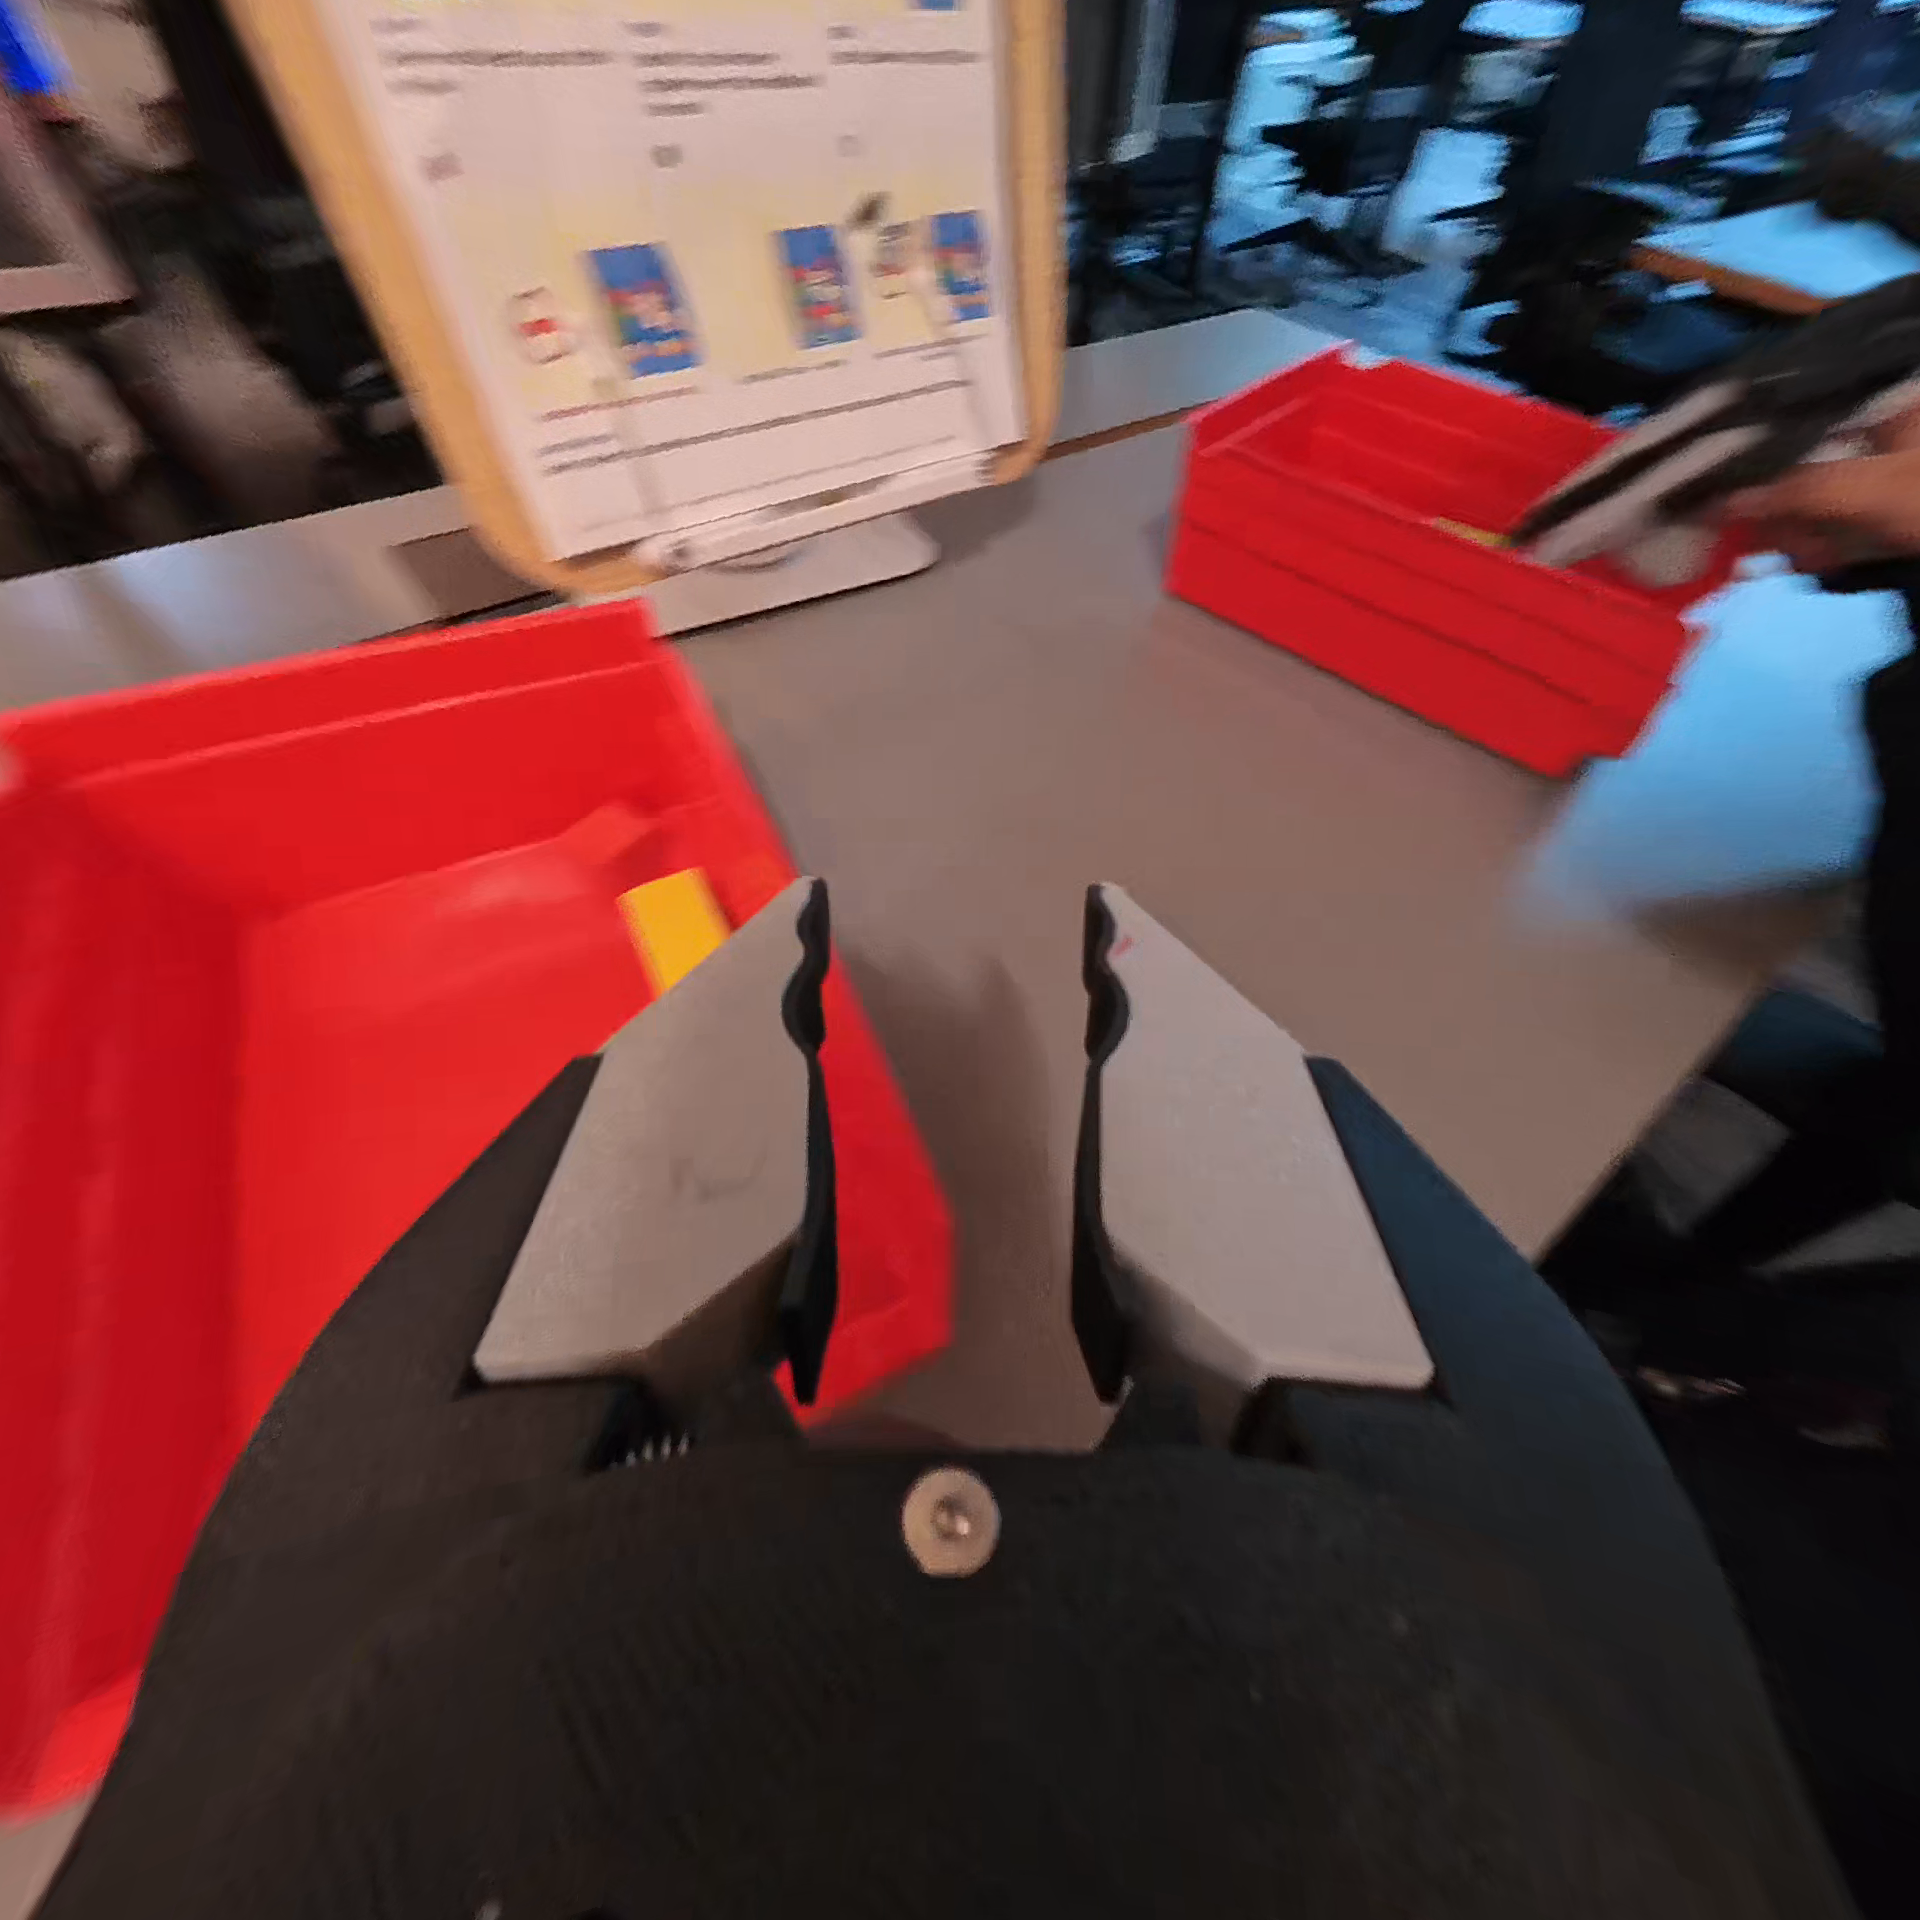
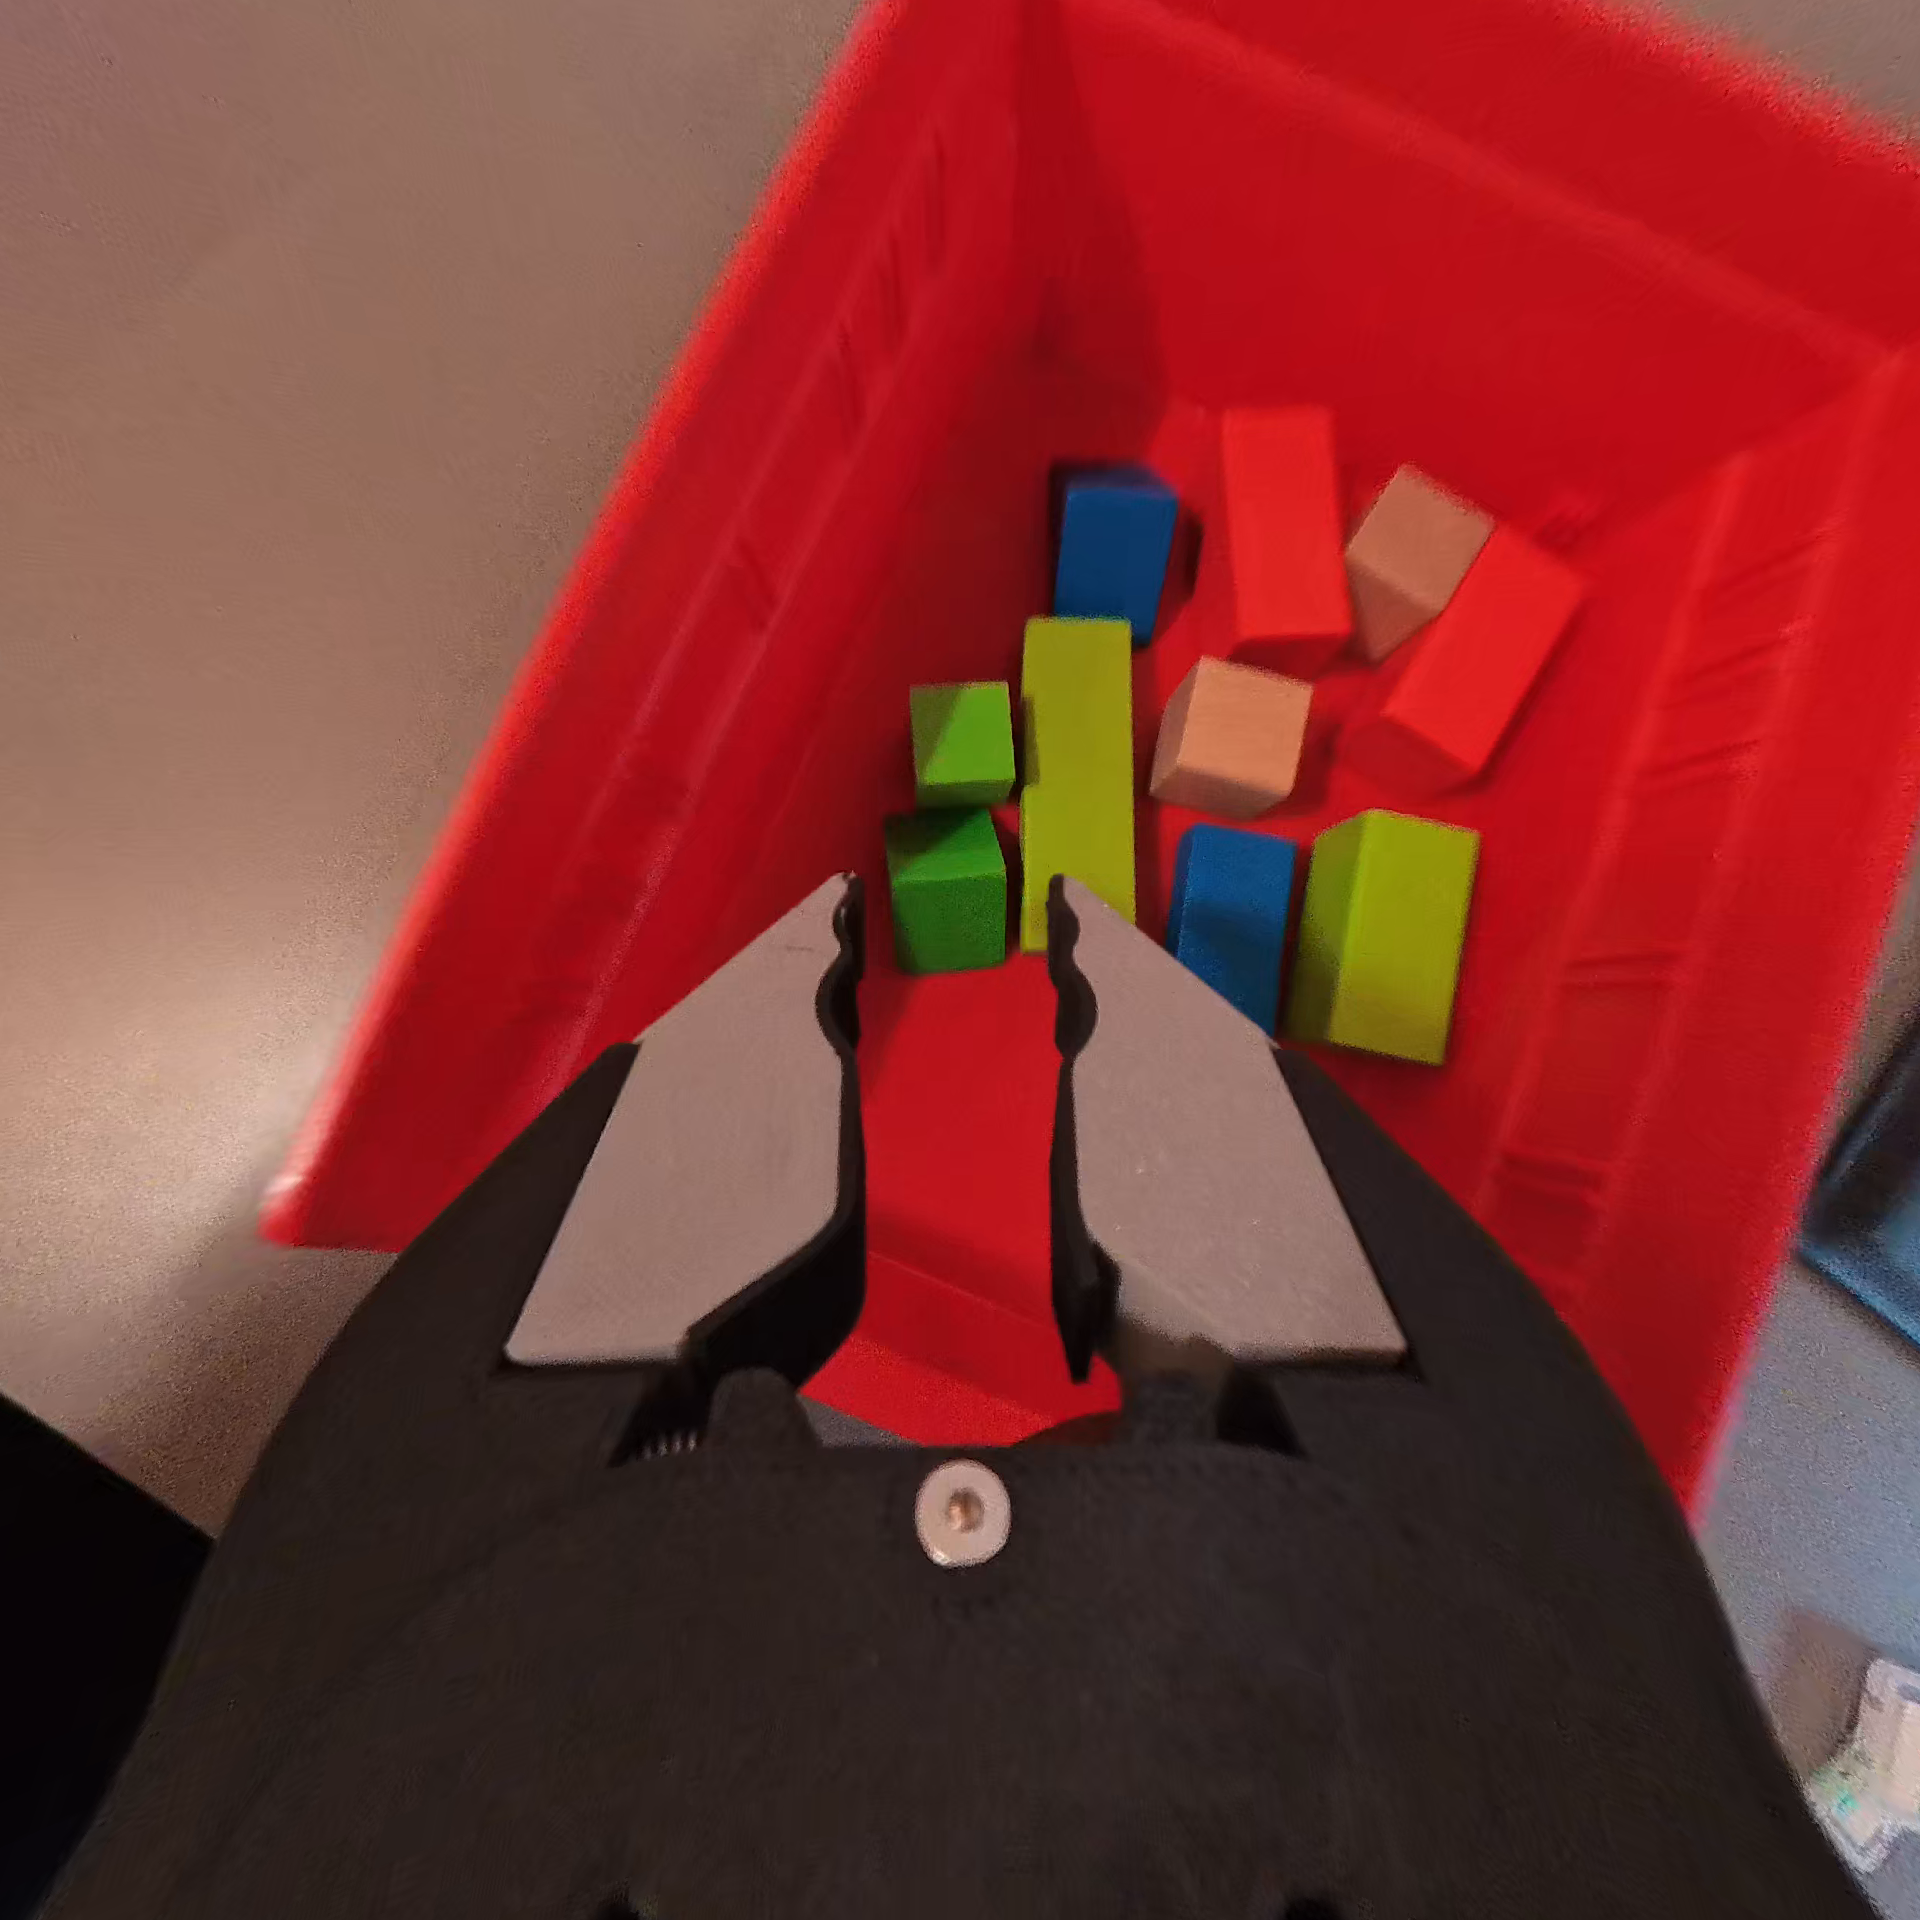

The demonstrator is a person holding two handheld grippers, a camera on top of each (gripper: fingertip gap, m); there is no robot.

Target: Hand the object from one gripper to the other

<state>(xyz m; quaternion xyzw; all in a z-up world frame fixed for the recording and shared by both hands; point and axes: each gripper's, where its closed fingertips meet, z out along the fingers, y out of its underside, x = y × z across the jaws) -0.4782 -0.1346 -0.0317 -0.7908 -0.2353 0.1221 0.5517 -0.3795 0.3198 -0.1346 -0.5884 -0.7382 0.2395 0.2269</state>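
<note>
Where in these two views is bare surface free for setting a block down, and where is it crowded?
Free: grey tabletop between both red bins; also the bin floor under the right gripper's fingers. Crowded: the blocks beyond.

- A grey table [image 1: 1039, 748] fills the middle of the room.
- At its far edge stands a wood-framed board [image 1: 665, 260] holding a printed sheet.
- Beyond the board, to the right, dark chairs [image 1: 1351, 156] crowd a pale floor [image 1: 1455, 177].
- Another table [image 1: 1787, 260] stands behind them.

Two bins on table [image 1: 1039, 779]: near bin [image 1: 364, 779] left holding one block [image 1: 670, 925], far bin [image 1: 1403, 582] right, board stand [image 1: 665, 260] behind.
</note>
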